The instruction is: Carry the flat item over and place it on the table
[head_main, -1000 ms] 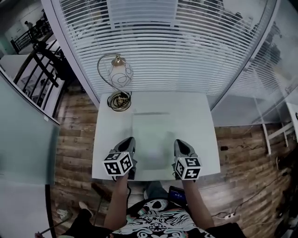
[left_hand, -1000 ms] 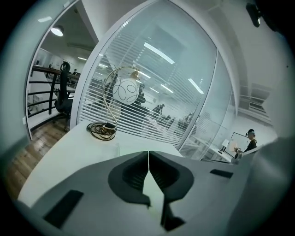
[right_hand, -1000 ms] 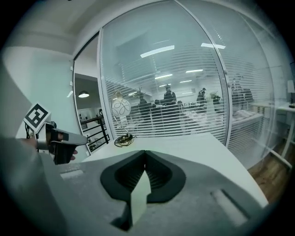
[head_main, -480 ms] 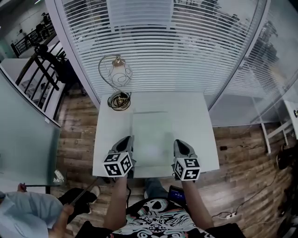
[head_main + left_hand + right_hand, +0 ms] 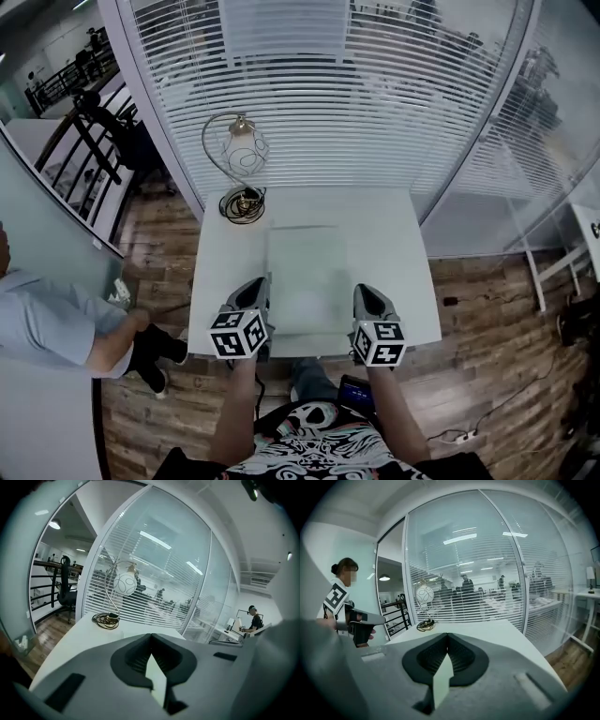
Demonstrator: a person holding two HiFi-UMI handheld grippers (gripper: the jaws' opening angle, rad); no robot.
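Note:
The flat item [image 5: 309, 272] is a pale, thin rectangular sheet lying level over the white table [image 5: 398, 244], its near edge close to the table's front edge. I cannot tell whether it rests on the tabletop. My left gripper [image 5: 261, 289] is shut on the sheet's left edge and my right gripper [image 5: 362, 294] on its right edge. In the left gripper view the sheet's thin edge [image 5: 157, 679] shows clamped between the dark pads [image 5: 136, 660]. The right gripper view shows the same thin edge [image 5: 442, 679] between its pads [image 5: 461, 658].
A wire-framed lamp [image 5: 239, 150] with a coiled base [image 5: 242, 203] stands at the table's far left corner. Glass walls with blinds [image 5: 328, 84] close off the far side. A person in a light blue shirt [image 5: 52, 328] stands on the wooden floor at the left.
A person in a light blue shirt has come in from the lower left and now stands beside the table's left. Both grippers and the sheet have barely moved.

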